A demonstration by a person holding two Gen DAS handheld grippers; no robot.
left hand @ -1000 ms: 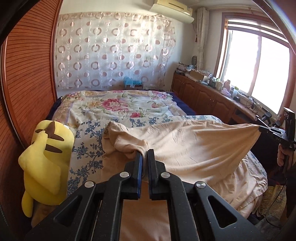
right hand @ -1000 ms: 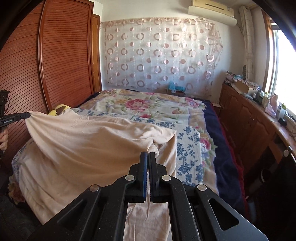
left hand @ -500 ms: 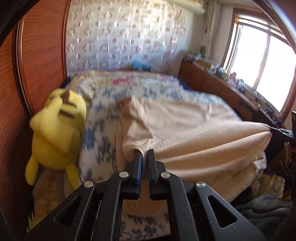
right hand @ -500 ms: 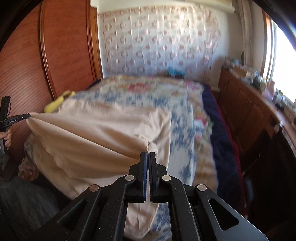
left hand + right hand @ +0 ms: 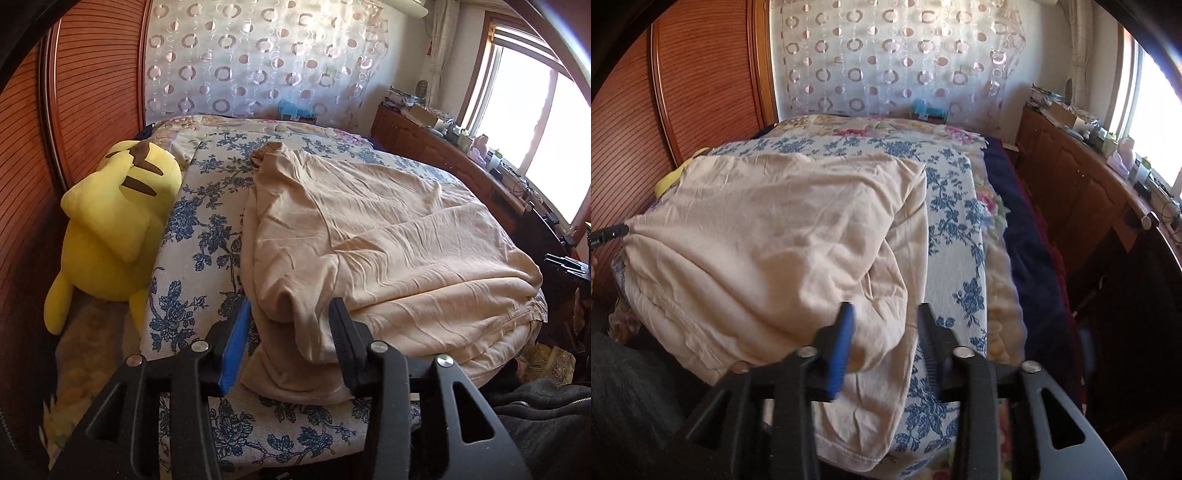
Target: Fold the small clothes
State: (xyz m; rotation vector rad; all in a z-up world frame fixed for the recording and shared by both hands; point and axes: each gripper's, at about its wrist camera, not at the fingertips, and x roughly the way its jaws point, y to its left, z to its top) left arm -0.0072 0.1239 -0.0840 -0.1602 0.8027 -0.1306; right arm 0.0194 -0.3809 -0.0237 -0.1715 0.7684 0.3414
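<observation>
Both grippers were pinched shut on the shirt a sec ago, holding it up off the bed. Now the left gripper (image 5: 290, 314) & right gripper (image 5: 884, 314) are opening, jaws apart, pads off the cloth. Beige shirt (image 5: 388, 236) has dropped, lying folded double on the blue-flower bedspread (image 5: 207, 225) at the near edge, corners between the jaws. Yellow plush toy (image 5: 118, 221) sits left of it.
</observation>
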